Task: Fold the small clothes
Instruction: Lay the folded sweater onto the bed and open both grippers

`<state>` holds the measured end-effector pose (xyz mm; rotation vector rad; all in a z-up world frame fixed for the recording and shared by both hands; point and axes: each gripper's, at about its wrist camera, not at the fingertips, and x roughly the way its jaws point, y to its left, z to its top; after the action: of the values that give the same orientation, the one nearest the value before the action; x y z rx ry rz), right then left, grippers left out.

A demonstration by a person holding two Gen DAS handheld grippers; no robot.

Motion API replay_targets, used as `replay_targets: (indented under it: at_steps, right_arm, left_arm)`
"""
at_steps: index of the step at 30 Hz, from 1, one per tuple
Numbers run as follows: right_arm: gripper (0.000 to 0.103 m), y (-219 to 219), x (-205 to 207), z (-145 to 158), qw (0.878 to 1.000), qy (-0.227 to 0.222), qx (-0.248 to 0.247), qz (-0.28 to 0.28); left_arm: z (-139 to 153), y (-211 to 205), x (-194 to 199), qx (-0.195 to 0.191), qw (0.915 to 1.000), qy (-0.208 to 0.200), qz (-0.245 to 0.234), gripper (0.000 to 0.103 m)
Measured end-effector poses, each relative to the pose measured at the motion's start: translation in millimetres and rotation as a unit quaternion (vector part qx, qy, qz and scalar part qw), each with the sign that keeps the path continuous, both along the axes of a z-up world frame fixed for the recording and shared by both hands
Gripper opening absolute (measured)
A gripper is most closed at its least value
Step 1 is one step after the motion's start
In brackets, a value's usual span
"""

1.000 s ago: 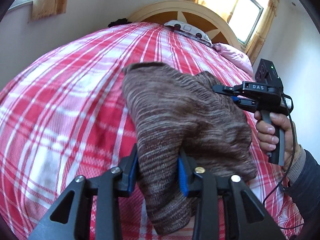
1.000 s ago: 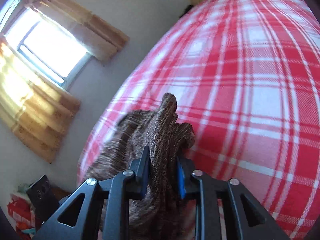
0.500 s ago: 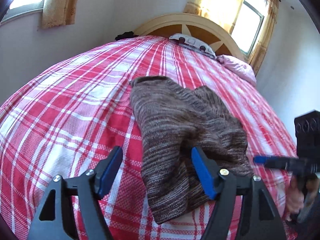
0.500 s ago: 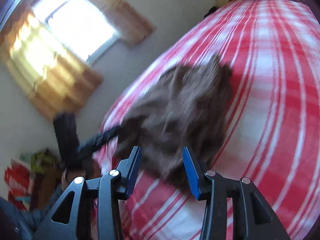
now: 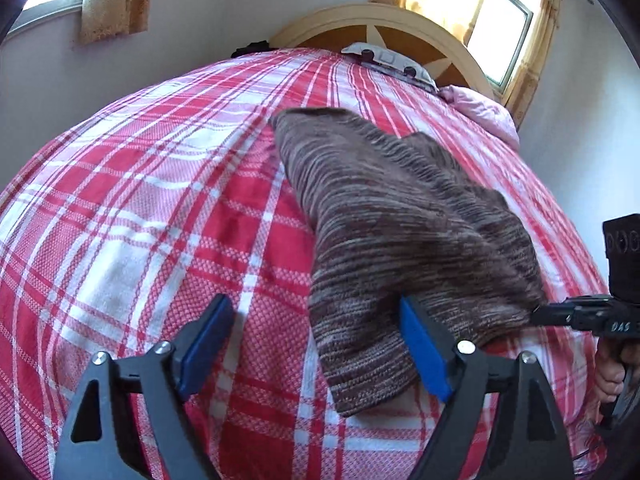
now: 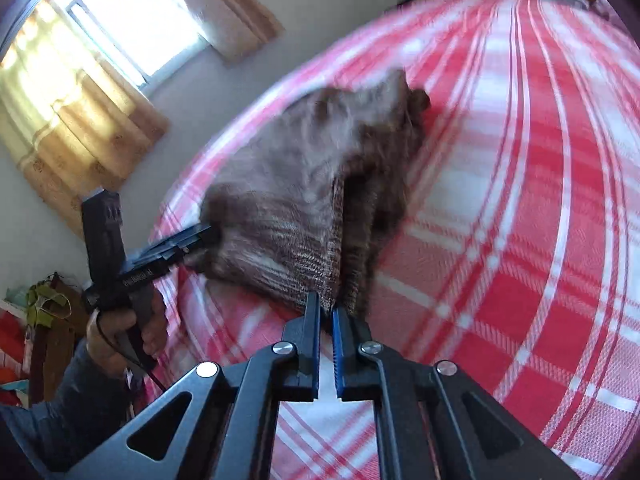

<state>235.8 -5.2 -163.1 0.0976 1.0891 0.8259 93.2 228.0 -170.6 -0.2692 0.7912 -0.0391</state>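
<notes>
A brown striped knit garment [image 5: 400,216] lies folded over on the red plaid bed cover [image 5: 140,200]. My left gripper [image 5: 313,302] stands wide with its jaws still opening. The garment's near corner lies between its blue pads [image 5: 424,352] without being pressed. In the right wrist view the garment [image 6: 304,184] is blurred, and my right gripper [image 6: 326,306] is shut on its near ribbed edge. That gripper [image 5: 536,314] shows at the right of the left wrist view, its tip at the garment's right corner. The left gripper [image 6: 208,236] shows at the garment's left side, held by a hand [image 6: 120,340].
A wooden headboard [image 5: 400,28] with a patterned pillow [image 5: 388,60] and a pink pillow [image 5: 480,108] stands at the far end of the bed. Curtained windows [image 6: 120,28] are in the walls. Colourful clutter [image 6: 24,320] sits beside the bed at the left.
My left gripper let go of the garment and spread its jaws. My right gripper released the fold, swung back to the garment's near right corner and shut on it.
</notes>
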Motion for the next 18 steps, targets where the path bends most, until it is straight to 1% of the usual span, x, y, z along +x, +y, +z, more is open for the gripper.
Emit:
replay_targets:
  at_steps: [1,2,3,4,5,6,7,8,10,11,12,13,14,15,17,18]
  right_arm:
    - [0.005,2.1,1.5,2.7,1.0,-0.003,0.003,-0.002]
    - [0.005,0.4,3.3,4.4,1.0,0.005,0.014,-0.007]
    - [0.007,-1.7,4.8,6.7,1.0,0.01,0.019,-0.013]
    - [0.009,-6.2,3.4,13.8,0.999,0.001,0.017,-0.027]
    - [0.014,-11.2,3.4,22.6,0.999,-0.02,0.012,-0.04]
    - [0.015,-12.8,2.3,32.9,0.998,-0.046,0.009,-0.051]
    - [0.015,-12.0,2.1,46.1,0.996,-0.071,0.017,-0.057]
    - [0.015,-8.3,3.7,57.7,0.995,-0.082,0.037,-0.054]
    - [0.028,5.0,9.9,71.9,0.993,-0.088,0.072,-0.033]
    - [0.045,16.0,13.5,77.7,0.991,-0.094,0.091,-0.017]
    - [0.051,26.6,16.3,78.5,0.99,-0.099,0.101,-0.005]
    - [0.051,39.9,18.5,75.3,0.989,-0.104,0.1,0.004]
    - [0.051,48.3,23.3,69.3,0.991,-0.103,0.087,0.003]
    - [0.051,57.5,33.4,56.3,0.994,-0.088,0.056,-0.006]
    - [0.051,59.9,46.3,27.4,0.998,-0.053,0.013,-0.023]
    - [0.044,57.3,52.4,13.8,0.999,-0.033,0.002,-0.031]
  left_arm:
    - [2.0,-1.6,-0.9,0.005,1.0,0.0,0.001,0.086]
    - [6.0,-2.6,-1.7,0.01,0.9999,-0.001,0.004,0.086]
    - [14.4,-1.8,-4.1,0.014,0.9997,-0.013,0.013,0.086]
    - [23.4,-1.2,-6.6,0.018,0.9992,-0.03,0.022,0.086]
    - [36.5,-0.4,-10.1,0.024,0.9978,-0.054,0.03,0.086]
    - [44.2,0.5,-11.4,0.026,0.9968,-0.068,0.033,0.087]
    - [51.7,0.9,-10.8,0.026,0.9958,-0.081,0.035,0.092]
    - [58.1,1.0,-7.8,0.026,0.995,-0.09,0.036,0.096]
    - [64.8,-1.9,6.4,0.041,0.9943,-0.093,0.034,0.097]
    - [64.4,-3.0,14.2,0.054,0.9938,-0.09,0.036,0.097]
    - [60.4,-4.6,25.3,0.079,0.993,-0.076,0.045,0.097]
    - [55.6,-4.6,32.4,0.094,0.9924,-0.061,0.05,0.097]
    - [48.8,-5.4,41.2,0.115,0.9911,-0.037,0.057,0.097]
    - [36.5,-4.2,50.6,0.134,0.989,-0.005,0.063,0.097]
    - [19.6,-2.2,54.0,0.136,0.9884,0.027,0.062,0.097]
    - [13.1,0.7,52.8,0.122,0.9902,0.028,0.062,0.098]
